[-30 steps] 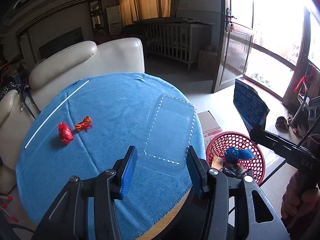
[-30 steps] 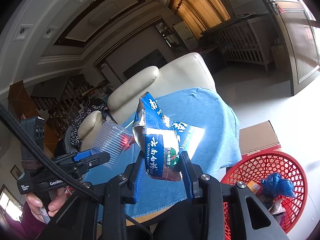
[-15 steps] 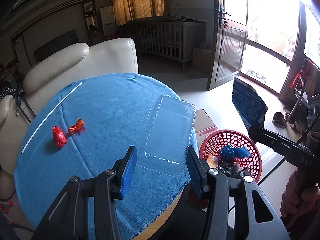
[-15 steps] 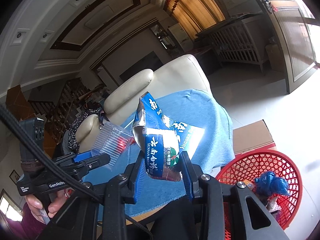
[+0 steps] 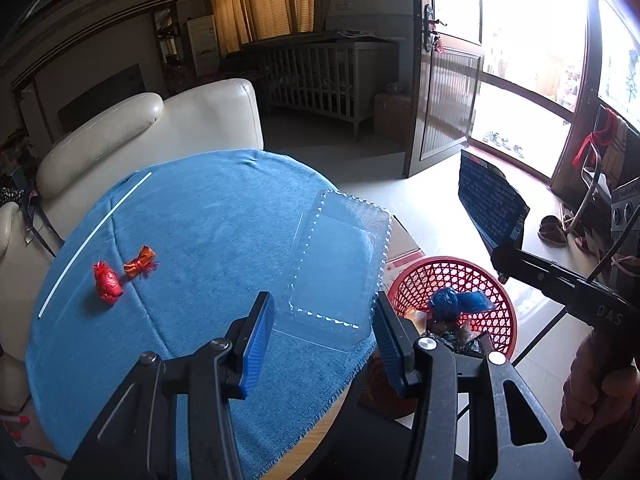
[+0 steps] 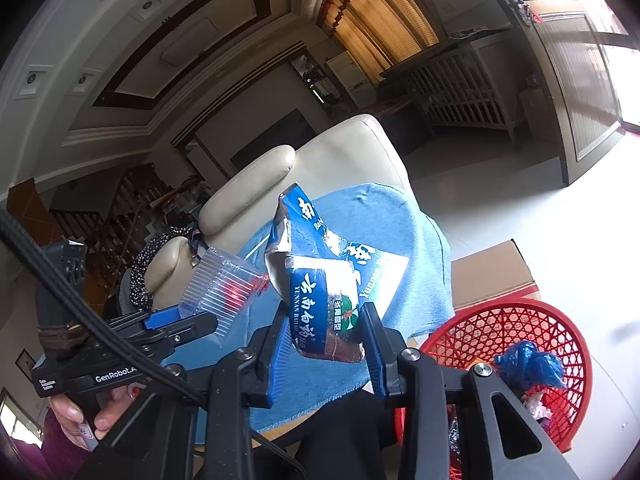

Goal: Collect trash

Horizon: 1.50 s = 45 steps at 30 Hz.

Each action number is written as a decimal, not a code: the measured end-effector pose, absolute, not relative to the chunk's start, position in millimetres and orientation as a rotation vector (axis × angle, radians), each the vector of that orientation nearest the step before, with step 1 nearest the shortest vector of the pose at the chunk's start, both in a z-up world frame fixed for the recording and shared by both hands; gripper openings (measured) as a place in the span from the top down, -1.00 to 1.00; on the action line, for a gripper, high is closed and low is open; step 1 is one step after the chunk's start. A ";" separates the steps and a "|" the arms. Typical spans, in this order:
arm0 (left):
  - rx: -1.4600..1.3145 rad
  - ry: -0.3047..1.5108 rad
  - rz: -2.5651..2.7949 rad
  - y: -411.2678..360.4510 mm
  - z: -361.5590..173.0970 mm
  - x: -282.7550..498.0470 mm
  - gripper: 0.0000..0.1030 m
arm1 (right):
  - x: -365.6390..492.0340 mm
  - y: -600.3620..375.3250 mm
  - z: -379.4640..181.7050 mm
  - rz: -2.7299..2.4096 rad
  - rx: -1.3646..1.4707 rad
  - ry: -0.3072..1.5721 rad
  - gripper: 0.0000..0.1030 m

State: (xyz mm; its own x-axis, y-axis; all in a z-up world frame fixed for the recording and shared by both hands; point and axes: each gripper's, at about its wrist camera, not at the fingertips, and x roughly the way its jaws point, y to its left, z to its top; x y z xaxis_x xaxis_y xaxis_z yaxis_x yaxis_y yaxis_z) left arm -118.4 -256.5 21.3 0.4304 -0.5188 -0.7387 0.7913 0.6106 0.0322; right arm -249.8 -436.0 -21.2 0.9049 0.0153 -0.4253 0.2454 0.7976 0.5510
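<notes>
My left gripper is shut on a clear plastic tray and holds it above the edge of the blue-clothed round table. My right gripper is shut on a crumpled blue snack bag, held in the air beside the table; the bag also shows in the left wrist view. A red mesh basket stands on the floor to the right of the table, with blue and other trash in it. Two red candy wrappers and a white straw lie on the cloth.
A cream leather sofa stands behind the table. A cardboard box lies on the floor by the basket. A wooden crib and a glass door are farther back.
Both grippers have lifted and drawn back a little with their loads; the table and basket look farther off. Both grips are unchanged.
</notes>
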 end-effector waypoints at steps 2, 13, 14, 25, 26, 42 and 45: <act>0.411 0.756 -0.853 -258.9 20.5 -119.6 0.00 | -251.1 -437.6 -21.5 -0.131 0.643 0.428 0.30; 0.433 0.752 -0.883 -269.4 17.4 -125.6 0.00 | -262.3 -444.1 -20.9 -0.152 0.657 0.421 0.30; 0.436 0.750 -0.885 -270.5 17.3 -126.5 0.00 | -263.1 -445.0 -21.5 -0.153 0.659 0.420 0.30; 0.456 0.731 -0.918 -281.3 17.8 -135.8 0.00 | -272.9 -448.5 -23.3 -0.173 0.676 0.416 0.30; 0.458 0.730 -0.920 -282.8 17.8 -136.7 0.00 | -273.5 -449.0 -23.7 -0.174 0.678 0.416 0.30; 0.466 0.733 -0.960 -302.6 15.5 -141.8 0.00 | -288.0 -459.8 -29.9 -0.210 0.707 0.416 0.30; 0.461 0.740 -0.969 -304.7 14.3 -141.0 0.00 | -291.0 -462.1 -31.4 -0.216 0.713 0.416 0.30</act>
State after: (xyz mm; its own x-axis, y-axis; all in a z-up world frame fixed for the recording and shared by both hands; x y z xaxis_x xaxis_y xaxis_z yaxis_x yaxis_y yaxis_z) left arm -141.0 -304.7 14.3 0.3558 -0.5695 -0.7410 0.8648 0.5012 0.0301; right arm -291.0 -462.1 -31.4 0.8966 -0.0516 -0.4398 0.3305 0.7391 0.5870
